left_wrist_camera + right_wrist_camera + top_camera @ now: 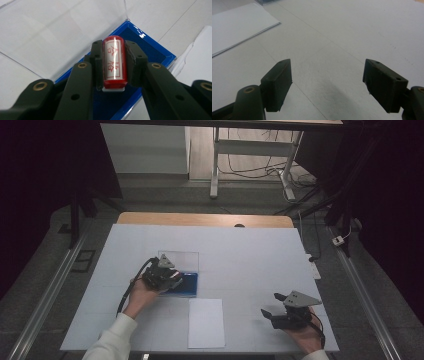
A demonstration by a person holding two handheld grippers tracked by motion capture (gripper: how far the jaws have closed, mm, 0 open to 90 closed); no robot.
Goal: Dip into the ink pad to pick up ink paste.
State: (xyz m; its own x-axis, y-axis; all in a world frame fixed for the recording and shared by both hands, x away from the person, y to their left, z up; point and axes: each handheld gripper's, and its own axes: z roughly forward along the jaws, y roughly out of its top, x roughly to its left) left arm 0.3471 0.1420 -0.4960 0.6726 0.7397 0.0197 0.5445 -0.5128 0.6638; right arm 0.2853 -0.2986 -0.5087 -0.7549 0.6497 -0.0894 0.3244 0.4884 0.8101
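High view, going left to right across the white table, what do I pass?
Left tongs shut on a red cylindrical stamp, over the blue ink pad in its clear-lidded case → white sheet of paper → open right tongs, holding nothing.

Only readable text: two red Chinese characters, 合格, on the white label of the red stamp (114, 62), one above the other inside a thin red frame along the stamp's length. The stamp sits clamped in the left gripper (114, 63), over the blue ink pad (152, 50). No text readable on the paper sheet (206, 322), the clear lid (62, 32) or the table (250, 255).
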